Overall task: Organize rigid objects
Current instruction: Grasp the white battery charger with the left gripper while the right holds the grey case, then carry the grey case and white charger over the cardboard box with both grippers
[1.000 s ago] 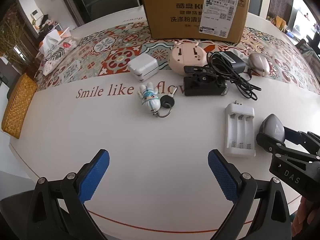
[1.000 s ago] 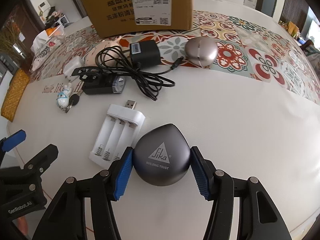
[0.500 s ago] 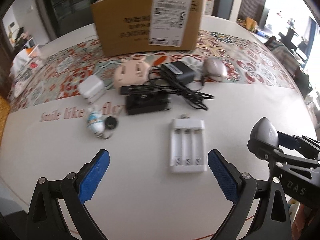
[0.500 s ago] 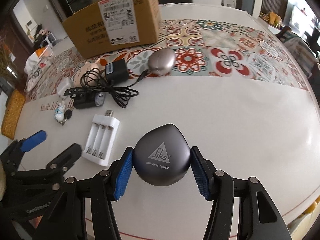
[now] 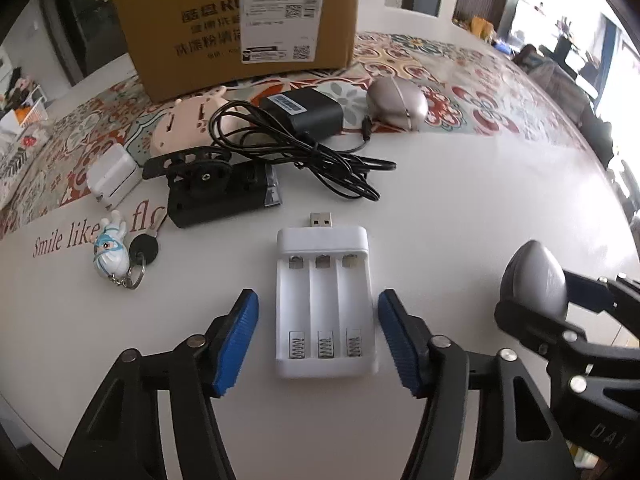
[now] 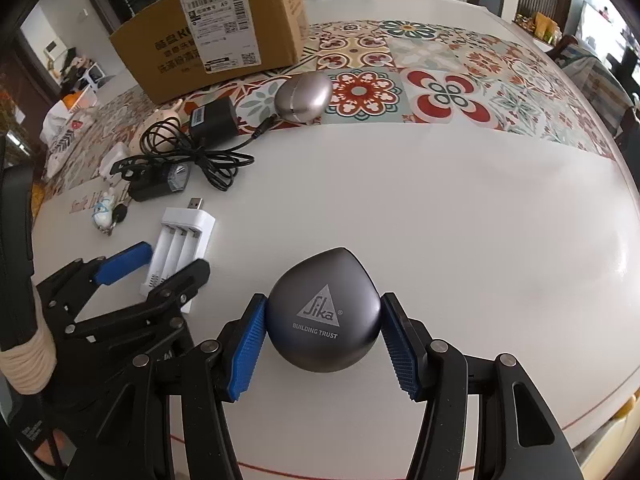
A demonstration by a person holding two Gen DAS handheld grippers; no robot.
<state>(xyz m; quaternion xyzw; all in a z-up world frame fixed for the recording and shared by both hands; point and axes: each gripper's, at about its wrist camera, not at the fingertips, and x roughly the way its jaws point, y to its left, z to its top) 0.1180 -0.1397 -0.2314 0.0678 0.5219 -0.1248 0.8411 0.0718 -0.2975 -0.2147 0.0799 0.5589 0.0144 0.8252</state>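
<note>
My left gripper [image 5: 318, 342] is open, its blue pads on either side of a white three-slot battery charger [image 5: 325, 300] with a USB plug, lying flat on the white table. My right gripper [image 6: 324, 350] is shut on a grey drop-shaped Sika case [image 6: 323, 322], held above the table. In the left wrist view that case [image 5: 534, 278] shows at the right. In the right wrist view the charger [image 6: 180, 250] and the left gripper [image 6: 160, 270] lie at the left.
Behind the charger lie a black bike light [image 5: 218, 190], a black adapter with tangled cable [image 5: 304, 114], a silver egg-shaped case [image 5: 398, 102], a pink gadget [image 5: 184, 130], a white plug cube [image 5: 112, 174] and a bunny keychain [image 5: 114, 254]. A cardboard box [image 5: 248, 20] stands at the back.
My left gripper has moved forward and right, so its open pads now straddle the battery charger. My right gripper still holds the grey case, raised slightly and shifted right.
</note>
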